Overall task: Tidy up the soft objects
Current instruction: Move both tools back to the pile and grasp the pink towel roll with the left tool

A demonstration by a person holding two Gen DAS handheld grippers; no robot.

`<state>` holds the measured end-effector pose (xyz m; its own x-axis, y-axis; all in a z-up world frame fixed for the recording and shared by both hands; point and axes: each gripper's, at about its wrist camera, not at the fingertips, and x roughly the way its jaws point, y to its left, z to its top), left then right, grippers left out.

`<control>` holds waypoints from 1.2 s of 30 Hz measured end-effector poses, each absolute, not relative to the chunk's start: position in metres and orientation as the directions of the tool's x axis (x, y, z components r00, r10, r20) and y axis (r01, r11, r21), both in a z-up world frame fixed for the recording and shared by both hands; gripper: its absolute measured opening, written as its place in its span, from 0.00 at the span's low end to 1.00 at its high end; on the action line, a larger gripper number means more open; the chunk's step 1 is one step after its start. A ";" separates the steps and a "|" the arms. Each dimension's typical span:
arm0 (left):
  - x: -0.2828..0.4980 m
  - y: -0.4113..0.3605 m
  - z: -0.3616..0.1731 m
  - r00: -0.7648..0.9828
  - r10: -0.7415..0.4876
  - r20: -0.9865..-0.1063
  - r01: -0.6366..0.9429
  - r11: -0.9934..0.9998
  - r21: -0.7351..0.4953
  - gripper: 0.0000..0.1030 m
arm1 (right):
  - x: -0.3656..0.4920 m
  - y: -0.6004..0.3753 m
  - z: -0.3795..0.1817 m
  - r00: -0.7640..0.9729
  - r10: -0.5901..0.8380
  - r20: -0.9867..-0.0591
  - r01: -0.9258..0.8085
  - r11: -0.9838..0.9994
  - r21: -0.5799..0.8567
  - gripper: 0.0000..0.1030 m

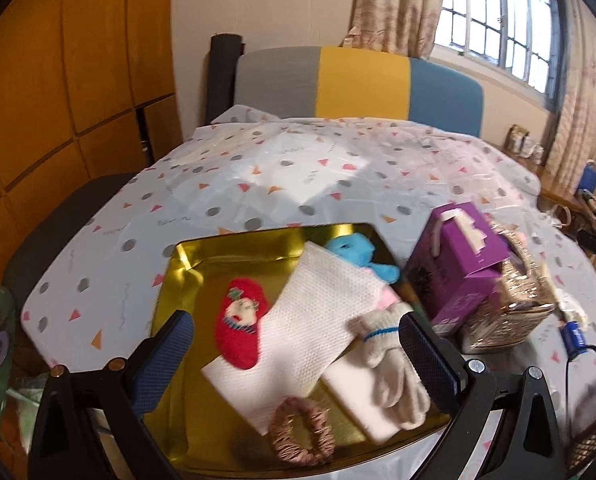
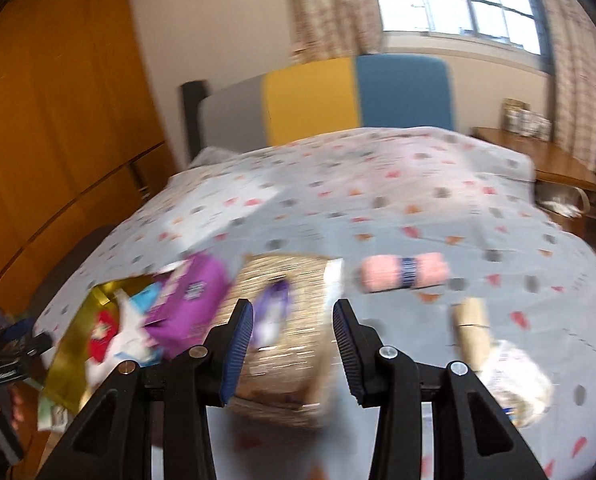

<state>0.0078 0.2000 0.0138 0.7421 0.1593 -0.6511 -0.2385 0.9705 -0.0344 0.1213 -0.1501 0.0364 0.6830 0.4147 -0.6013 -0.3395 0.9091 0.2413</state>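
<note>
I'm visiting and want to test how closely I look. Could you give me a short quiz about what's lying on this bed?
1. True or false: the red knitted sock lies inside the shiny gold metal tray.
2. What stands immediately right of the tray in the left view: (a) a glass jar, (b) a purple cardboard box, (c) a green bottle?
3. Fill in: the pink yarn skein with a dark blue band lies on the ____, outside the woven straw basket.

Key
1. True.
2. b.
3. Patterned bedspread.
</note>
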 end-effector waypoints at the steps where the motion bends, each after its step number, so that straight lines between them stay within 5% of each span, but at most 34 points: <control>1: 0.009 0.199 0.017 0.747 0.150 -0.648 -0.229 0.973 -0.039 1.00 | 0.125 -0.161 0.035 0.699 0.387 -0.601 -0.306 0.922 0.239 0.41; 12: 0.055 0.132 0.072 0.801 -0.012 -0.598 0.042 0.998 0.036 1.00 | 0.159 -0.311 -0.016 0.766 0.013 -0.643 0.225 0.931 0.287 0.41; 23: 0.160 -0.019 0.091 0.693 -0.181 -0.697 0.397 0.904 0.160 0.90 | 0.151 -0.360 -0.041 0.714 0.075 -0.697 0.374 0.801 0.468 0.41; 36: 0.294 -0.141 -0.003 0.488 -0.015 -0.873 0.548 0.784 0.293 0.86 | 0.156 -0.371 -0.062 0.679 0.211 -0.703 0.396 0.701 0.593 0.41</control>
